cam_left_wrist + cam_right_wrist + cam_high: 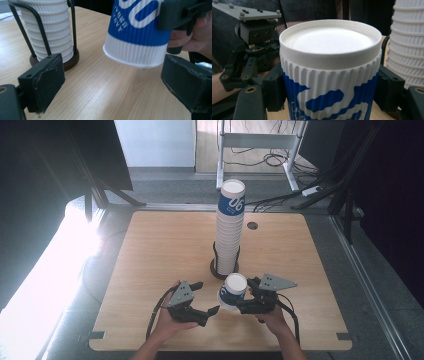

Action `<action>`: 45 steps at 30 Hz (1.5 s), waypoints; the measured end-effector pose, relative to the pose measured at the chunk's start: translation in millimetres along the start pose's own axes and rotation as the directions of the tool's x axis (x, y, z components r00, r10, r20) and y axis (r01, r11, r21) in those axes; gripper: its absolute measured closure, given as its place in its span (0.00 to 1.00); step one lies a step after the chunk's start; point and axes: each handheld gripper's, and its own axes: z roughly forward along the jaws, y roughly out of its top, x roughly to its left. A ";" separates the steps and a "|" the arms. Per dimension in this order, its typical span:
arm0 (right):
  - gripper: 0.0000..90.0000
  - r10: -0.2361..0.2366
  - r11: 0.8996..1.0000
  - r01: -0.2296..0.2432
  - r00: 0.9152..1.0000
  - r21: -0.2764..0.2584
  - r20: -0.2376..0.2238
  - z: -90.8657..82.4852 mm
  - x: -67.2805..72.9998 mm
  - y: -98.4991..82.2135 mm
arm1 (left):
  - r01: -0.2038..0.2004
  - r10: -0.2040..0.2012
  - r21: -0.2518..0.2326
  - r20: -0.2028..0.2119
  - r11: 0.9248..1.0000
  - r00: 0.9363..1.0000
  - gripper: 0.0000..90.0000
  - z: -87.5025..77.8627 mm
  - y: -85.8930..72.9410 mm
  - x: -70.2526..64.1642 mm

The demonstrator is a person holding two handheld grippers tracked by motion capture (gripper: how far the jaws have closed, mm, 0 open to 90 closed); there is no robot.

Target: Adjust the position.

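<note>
Right gripper (243,301): clamped on the ribbed wall of a blue-and-white paper cup (232,291), one jaw on each side.
Left gripper (210,297): jaws spread wide with nothing between them, just beside the cup's base.
Cup position: held off the table (160,250), tilted, in front of the cup stack (229,232).
Handling: likely very light and thin-walled — a hard squeeze would probably dent it; the ribbing should keep it from slipping.
Where to hold: mid-wall on the ribbing or near the stiffer base, not the bare rim.
Surroundings: the tall stack stands in a wire holder (43,37) on a dark round base, near the cup.
In the way: the stack and holder — a careless swing could topple them.
</note>
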 end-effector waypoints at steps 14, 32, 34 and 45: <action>0.28 -0.013 1.000 0.014 1.000 0.018 -0.017 11.7 7.9 -1.7 | -0.051 0.048 0.054 0.048 0.997 0.998 0.04 23.3 3.0 -9.8; 0.28 -0.026 0.999 0.027 1.000 0.047 -0.014 18.1 10.0 -4.8 | -0.107 0.106 0.035 0.036 0.994 0.994 0.20 31.7 2.6 -17.3; 0.28 -0.026 0.998 0.027 1.000 0.049 -0.014 17.9 9.8 -4.7 | -0.110 0.109 0.034 0.035 0.993 0.993 0.20 31.7 2.5 -17.5; 0.26 -0.002 0.999 0.003 1.000 0.050 -0.021 16.7 7.3 -5.4 | -0.127 0.126 0.034 0.031 0.991 0.992 0.22 31.8 2.1 -18.3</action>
